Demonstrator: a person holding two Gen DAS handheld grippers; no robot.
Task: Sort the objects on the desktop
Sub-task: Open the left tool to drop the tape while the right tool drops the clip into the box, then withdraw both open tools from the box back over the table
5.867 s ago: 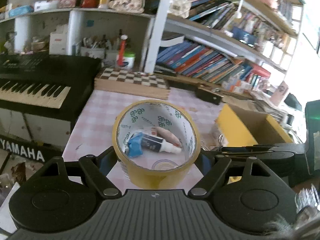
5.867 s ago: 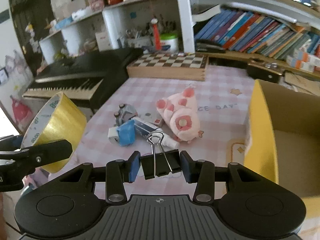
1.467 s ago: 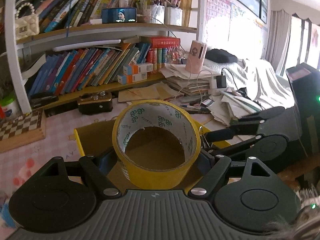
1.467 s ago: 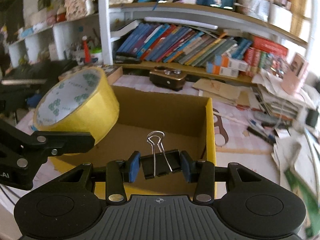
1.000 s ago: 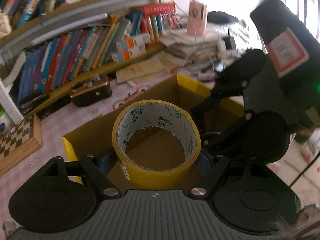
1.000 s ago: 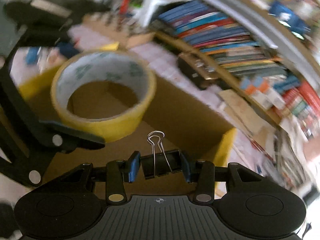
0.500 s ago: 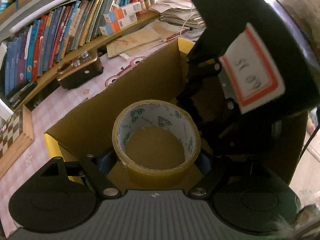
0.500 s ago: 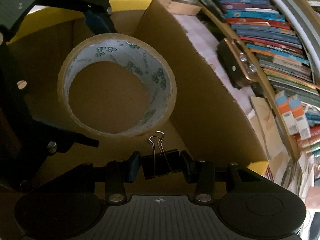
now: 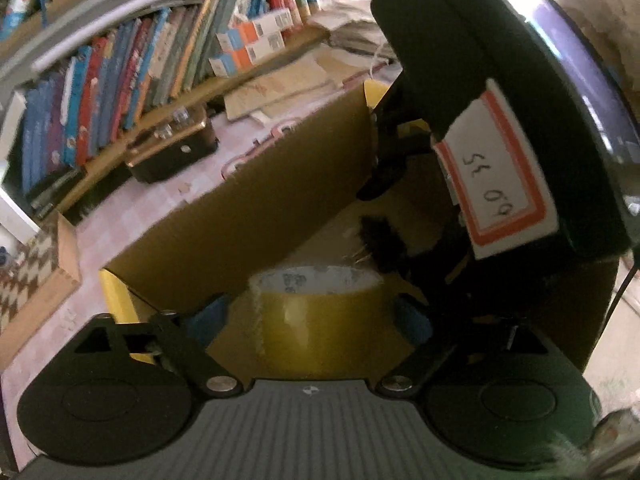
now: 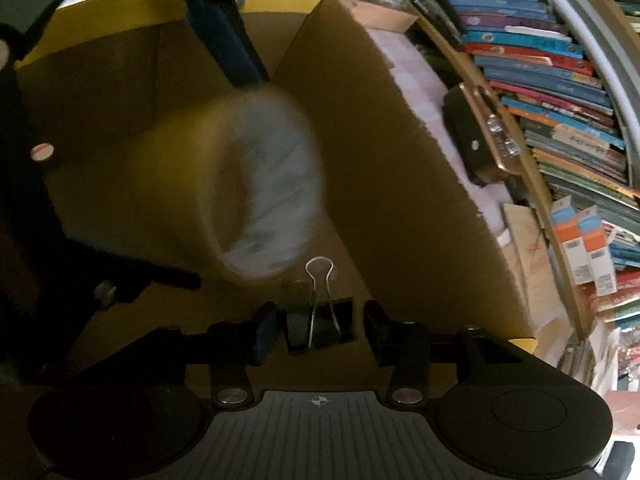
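Note:
Both grippers hang over the open yellow cardboard box. My left gripper is open; the yellow tape roll sits loose between its spread fingers, tipped over and blurred. In the right wrist view the tape roll is a blur inside the box. My right gripper is open, with gaps on both sides of the black binder clip, which lies between the fingers over the box floor. The right gripper's body fills the upper right of the left wrist view.
A pink checked tablecloth lies beyond the box. A dark case and a chessboard sit on it. Bookshelves full of books run behind. Papers are piled at the right.
Both grippers went down into the box and opened. The tape roll left the left fingers and tipped over, moving. The binder clip came free of the right fingers.

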